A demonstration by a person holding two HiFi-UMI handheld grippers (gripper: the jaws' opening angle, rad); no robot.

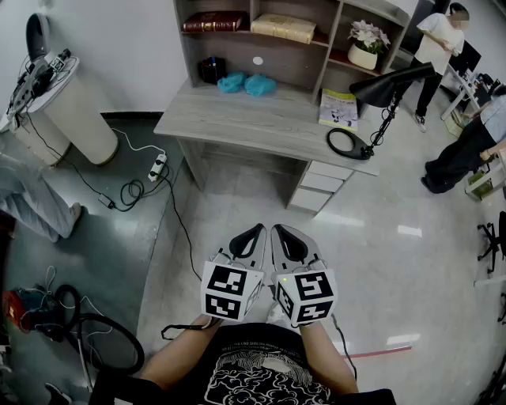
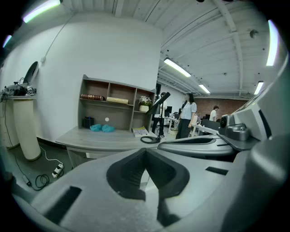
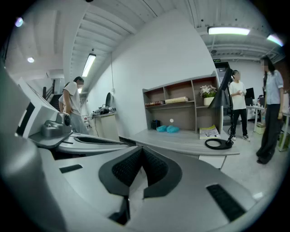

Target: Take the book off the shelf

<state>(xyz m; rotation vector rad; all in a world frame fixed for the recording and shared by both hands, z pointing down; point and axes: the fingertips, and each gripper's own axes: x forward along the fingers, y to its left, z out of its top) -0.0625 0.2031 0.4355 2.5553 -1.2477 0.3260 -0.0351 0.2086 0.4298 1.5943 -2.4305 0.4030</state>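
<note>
- The left gripper (image 1: 254,232) and the right gripper (image 1: 283,231) are held side by side, low in front of the person. They are over the pale floor (image 1: 379,261) and well apart from the counter (image 1: 261,119).
- The left gripper's jaws are together, the dark pads meeting at the tips, with nothing between them.
- The right gripper's jaws are together in the same way and hold nothing.
- A wooden shelf (image 1: 332,39) stands along the back of the counter.
- A dark red book (image 1: 212,21) lies flat in the shelf's upper left compartment.
- A tan book (image 1: 283,28) lies flat in the middle compartment beside it.
- Both books are on the shelf, and neither gripper touches them.
- A white flower pot (image 1: 364,55) stands in the right compartment.
- Two blue cloths (image 1: 245,83) lie on the counter under the shelf, near a small black box (image 1: 212,70).
- A booklet (image 1: 338,108) and a black lamp (image 1: 387,87) are at the counter's right end, the lamp's round base just beside the booklet.
- A standing person (image 1: 439,47) is beyond the counter on the right.
</note>
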